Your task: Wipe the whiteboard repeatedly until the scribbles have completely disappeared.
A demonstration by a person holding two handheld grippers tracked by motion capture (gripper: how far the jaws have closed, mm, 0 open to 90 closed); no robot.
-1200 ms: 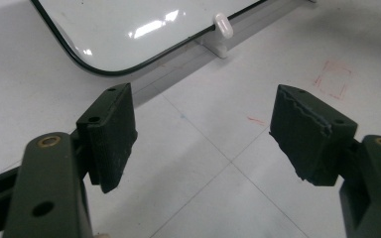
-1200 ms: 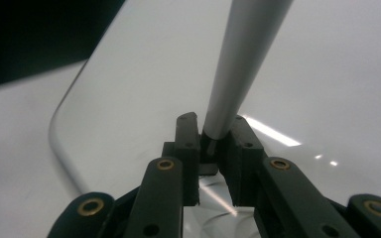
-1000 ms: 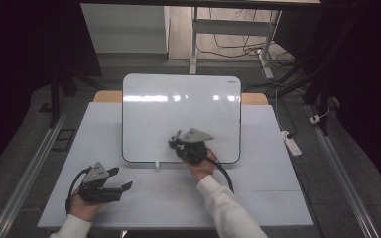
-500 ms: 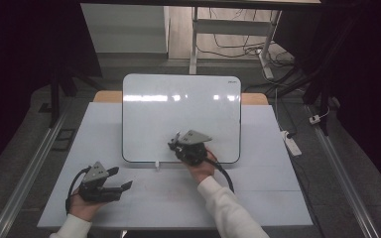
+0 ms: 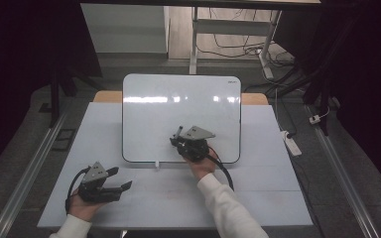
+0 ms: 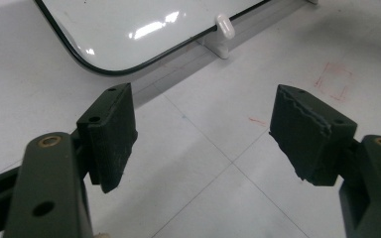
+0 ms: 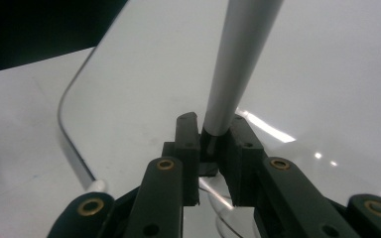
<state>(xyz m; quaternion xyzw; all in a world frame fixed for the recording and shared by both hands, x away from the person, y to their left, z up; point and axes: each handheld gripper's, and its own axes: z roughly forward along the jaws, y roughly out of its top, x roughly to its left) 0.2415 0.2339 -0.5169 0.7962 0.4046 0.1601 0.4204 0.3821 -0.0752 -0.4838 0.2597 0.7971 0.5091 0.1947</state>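
A grey marker (image 7: 238, 64) is clamped in the right gripper (image 5: 182, 141), poised over the whiteboard's (image 5: 178, 99) lower edge; nothing appears written yet. The left gripper (image 5: 121, 179) is held released below the whiteboard.

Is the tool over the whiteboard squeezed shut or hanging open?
Shut. The right tool has its jaws clamped on a grey marker that juts out over the whiteboard.

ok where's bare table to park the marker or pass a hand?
Free: table right of the right gripper, and the strips either side of the whiteboard. Crowded: front left, where the open left gripper sits, and the board's lower edge by the marker and the small white clip.
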